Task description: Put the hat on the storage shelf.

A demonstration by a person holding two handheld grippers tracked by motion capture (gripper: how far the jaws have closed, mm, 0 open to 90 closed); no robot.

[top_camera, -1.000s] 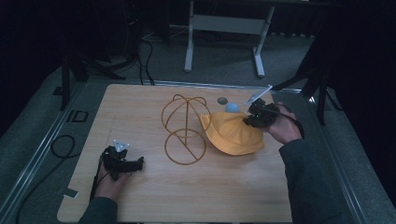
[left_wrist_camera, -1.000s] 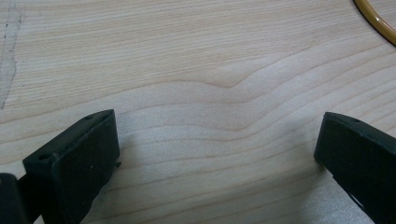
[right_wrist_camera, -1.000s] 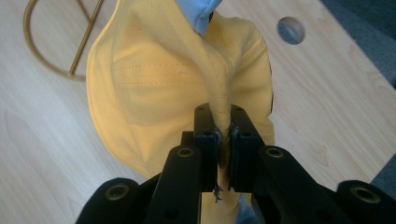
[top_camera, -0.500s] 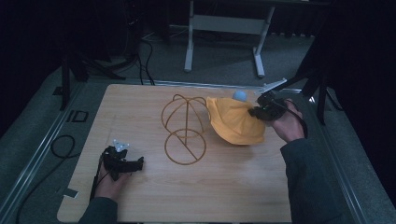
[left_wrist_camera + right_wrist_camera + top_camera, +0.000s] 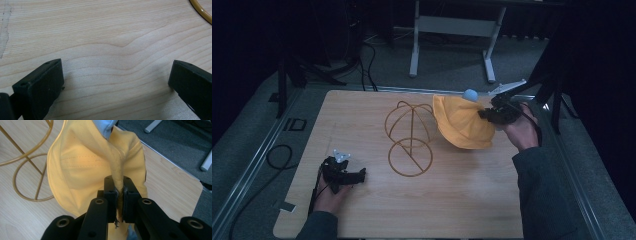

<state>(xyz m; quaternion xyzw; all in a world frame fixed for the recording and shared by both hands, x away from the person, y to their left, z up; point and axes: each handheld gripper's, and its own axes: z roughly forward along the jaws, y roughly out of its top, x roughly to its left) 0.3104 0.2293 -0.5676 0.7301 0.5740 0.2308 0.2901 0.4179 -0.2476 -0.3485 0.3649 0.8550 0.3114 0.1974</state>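
Hat (image 5: 462, 125) hangs lifted at the far right of the counter (image 5: 362, 115), just right of the wire stand (image 5: 409, 140), its fabric clamped in the right gripper (image 5: 492, 114), hand raised. Left gripper (image 5: 357, 175) rests near left, jaws apart.

The wire stand (image 5: 409, 140) blocks mid-table; bare table (image 5: 452, 200) lies open around it.

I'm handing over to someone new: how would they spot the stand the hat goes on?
Start at the wooden table; near its middle stands the gold wire hat stand, left of the yellow hat pinched in the right gripper. It is bare wire: a ring base, a stem, and a domed cage on top.
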